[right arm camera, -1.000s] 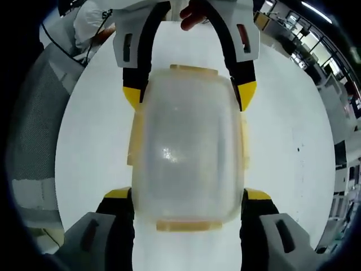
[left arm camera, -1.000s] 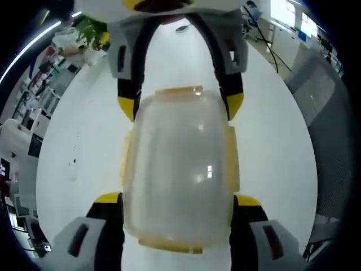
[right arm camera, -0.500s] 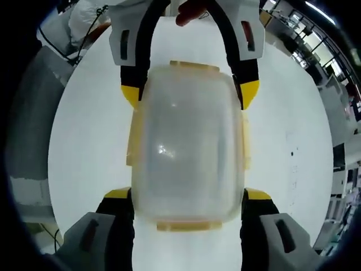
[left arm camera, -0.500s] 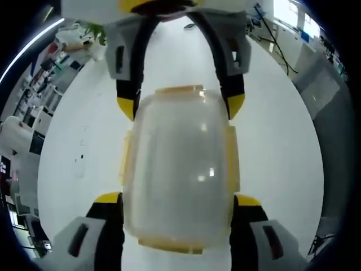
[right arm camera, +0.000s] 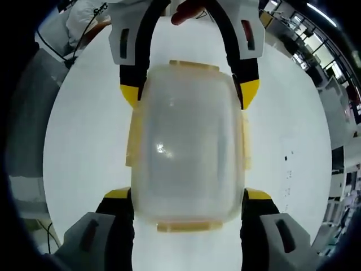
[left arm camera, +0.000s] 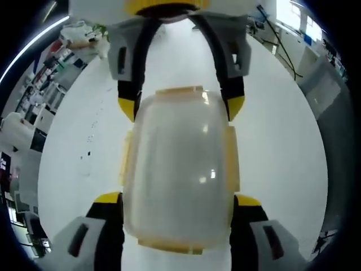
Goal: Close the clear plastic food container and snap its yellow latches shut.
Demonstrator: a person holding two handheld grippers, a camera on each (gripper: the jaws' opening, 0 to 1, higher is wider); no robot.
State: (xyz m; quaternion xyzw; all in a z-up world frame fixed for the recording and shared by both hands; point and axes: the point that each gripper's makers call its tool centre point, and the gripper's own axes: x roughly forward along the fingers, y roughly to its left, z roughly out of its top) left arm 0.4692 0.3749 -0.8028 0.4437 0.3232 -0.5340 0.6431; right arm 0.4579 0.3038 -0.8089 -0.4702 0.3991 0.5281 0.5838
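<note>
The clear plastic food container (left arm camera: 177, 169) lies lid side toward the camera, with pale yellow latches on its ends (left arm camera: 178, 90) and along its sides (left arm camera: 232, 158). My left gripper (left arm camera: 177, 199) is shut on its near end, the yellow-tipped jaws pressed against both sides. From the top of the left gripper view my right gripper (left arm camera: 180, 107) clamps the far end. In the right gripper view the container (right arm camera: 186, 141) sits between my right gripper (right arm camera: 187, 195) below and my left gripper (right arm camera: 189, 95) above. All the latches (right arm camera: 186, 226) lie flat against the container.
A white round table (left arm camera: 73, 141) lies under the container, with small dark specks (left arm camera: 87, 155) on it. A person's hand (right arm camera: 186, 10) holds the left gripper. Office desks and a grey floor (right arm camera: 28, 130) surround the table.
The background has turned a little in both views, so both hands have swung together. The container keeps the same place between the jaws.
</note>
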